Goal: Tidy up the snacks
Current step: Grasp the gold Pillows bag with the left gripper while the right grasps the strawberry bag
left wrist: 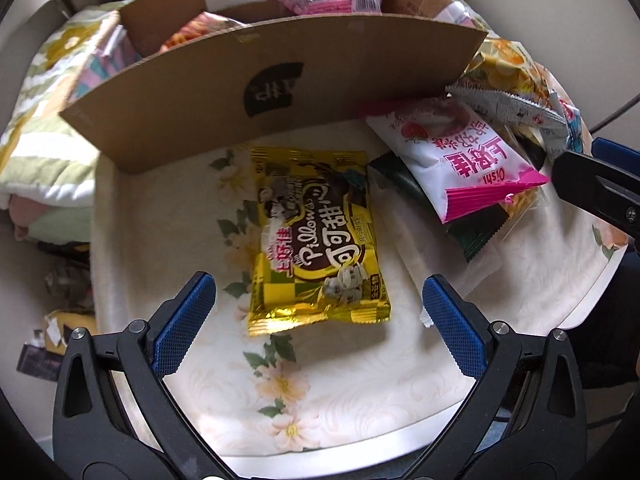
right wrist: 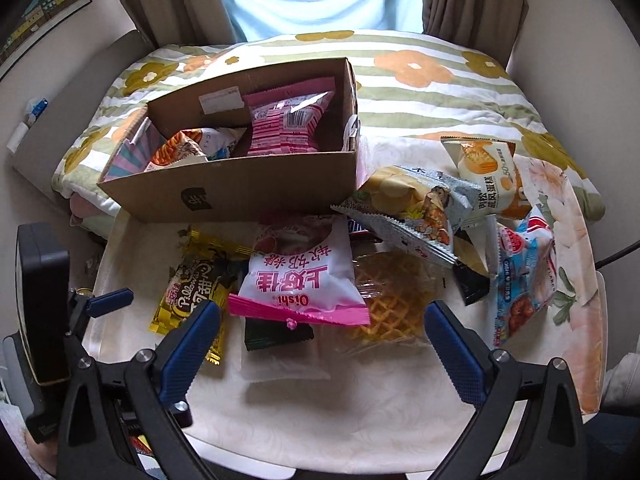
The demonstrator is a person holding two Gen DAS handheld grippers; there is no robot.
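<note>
A gold Pillows snack bag (left wrist: 318,236) lies flat on the table, just ahead of my open, empty left gripper (left wrist: 318,312); it also shows in the right wrist view (right wrist: 188,284). A pink-and-white Oishi bag (left wrist: 464,160) lies to its right, on a dark packet. My right gripper (right wrist: 322,340) is open and empty, just in front of the Oishi bag (right wrist: 302,276) and a clear-wrapped waffle (right wrist: 390,300). A cardboard box (right wrist: 240,188) behind holds a pink bag (right wrist: 286,124) and other snacks.
Several more snack packs lie at the right: a chips bag (right wrist: 412,204), an orange cake pack (right wrist: 486,176), a blue-white bag (right wrist: 520,272). A floral quilt (right wrist: 420,76) lies behind the box. The table's white edge (left wrist: 320,444) is close below the left gripper.
</note>
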